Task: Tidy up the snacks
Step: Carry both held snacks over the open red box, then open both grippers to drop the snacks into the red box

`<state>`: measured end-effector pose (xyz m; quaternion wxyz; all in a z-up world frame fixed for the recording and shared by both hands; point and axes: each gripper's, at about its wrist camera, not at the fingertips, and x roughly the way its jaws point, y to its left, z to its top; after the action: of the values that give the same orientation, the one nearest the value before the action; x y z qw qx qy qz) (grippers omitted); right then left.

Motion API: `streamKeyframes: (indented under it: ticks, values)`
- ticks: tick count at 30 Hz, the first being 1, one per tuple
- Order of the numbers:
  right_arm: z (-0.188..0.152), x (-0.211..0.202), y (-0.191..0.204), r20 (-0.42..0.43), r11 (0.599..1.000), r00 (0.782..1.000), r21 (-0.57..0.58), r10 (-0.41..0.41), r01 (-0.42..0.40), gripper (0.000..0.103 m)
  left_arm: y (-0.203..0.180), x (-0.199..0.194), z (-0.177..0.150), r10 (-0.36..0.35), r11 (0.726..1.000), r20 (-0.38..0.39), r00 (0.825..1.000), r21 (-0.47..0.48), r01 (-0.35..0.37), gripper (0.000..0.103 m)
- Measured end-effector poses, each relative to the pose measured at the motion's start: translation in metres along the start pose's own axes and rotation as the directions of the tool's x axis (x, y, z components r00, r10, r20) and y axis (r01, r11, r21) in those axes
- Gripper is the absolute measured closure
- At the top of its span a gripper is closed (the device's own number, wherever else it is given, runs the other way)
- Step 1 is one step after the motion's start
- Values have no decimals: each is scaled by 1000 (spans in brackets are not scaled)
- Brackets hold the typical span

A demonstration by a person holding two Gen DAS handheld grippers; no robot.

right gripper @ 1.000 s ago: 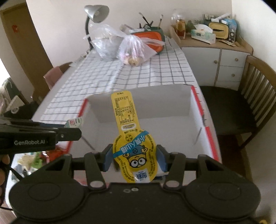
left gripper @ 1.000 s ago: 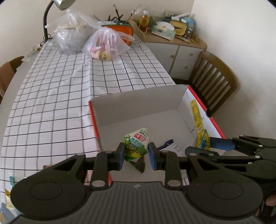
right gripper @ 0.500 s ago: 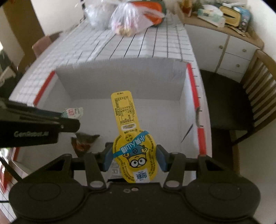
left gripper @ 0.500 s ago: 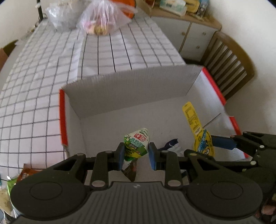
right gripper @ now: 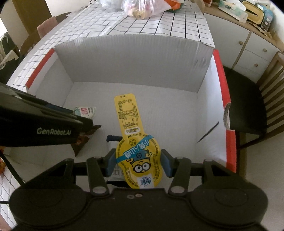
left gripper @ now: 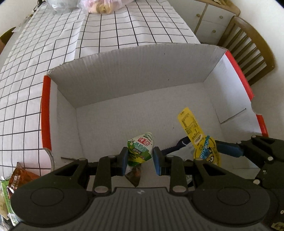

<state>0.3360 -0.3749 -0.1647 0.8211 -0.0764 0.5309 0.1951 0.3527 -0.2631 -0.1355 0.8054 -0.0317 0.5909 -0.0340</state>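
Observation:
Both grippers hang inside a white cardboard box (left gripper: 124,83) with red rims, seen too in the right wrist view (right gripper: 134,58). My left gripper (left gripper: 140,158) is shut on a small green and white snack packet (left gripper: 141,148), which also shows (right gripper: 85,111) in the right wrist view. My right gripper (right gripper: 138,162) is shut on a yellow cartoon-printed snack pouch (right gripper: 134,142) with a long tab; from the left wrist camera that pouch (left gripper: 195,135) sits right of the green packet. A brown wrapper (left gripper: 134,176) and a white and blue packet (left gripper: 181,145) lie on the box floor below.
The box sits on a table with a black-grid white cloth (left gripper: 53,44). Plastic bags (right gripper: 142,7) stand at the table's far end. A wooden chair (left gripper: 248,44) and a white cabinet (right gripper: 248,40) are on the right. Loose snack packets (left gripper: 16,179) lie left of the box.
Both grippers have sunk into the box and tilted further down, each still holding its snack. The box floor fills more of both views and the far table has slid up.

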Motion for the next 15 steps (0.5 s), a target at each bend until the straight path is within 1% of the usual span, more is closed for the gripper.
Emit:
streamKeyframes:
  ticks: [4,10,12,14,15]
  values:
    - [-2,1,-2,-4,1000,1000,2,8,-8,52,0,5,2,7,1000,-28,1000,-14,-7,73]
    - [-2,2,-1,5,1000,1000,7,12,-12,51,-1,6,3,-3,1000,-28,1000,-13,3,71]
    - [-3,-1,-1,18,1000,1000,10,16,-16,45,-1,6,2,-2,1000,-24,1000,-15,2,70]
    - [-6,-4,-3,32,1000,999,15,26,-26,45,0,3,0,-8,1000,-17,1000,-22,8,69]
    - [-7,-6,-3,38,999,999,18,29,-30,45,1,1,-1,-8,1000,-10,1000,-23,8,66]
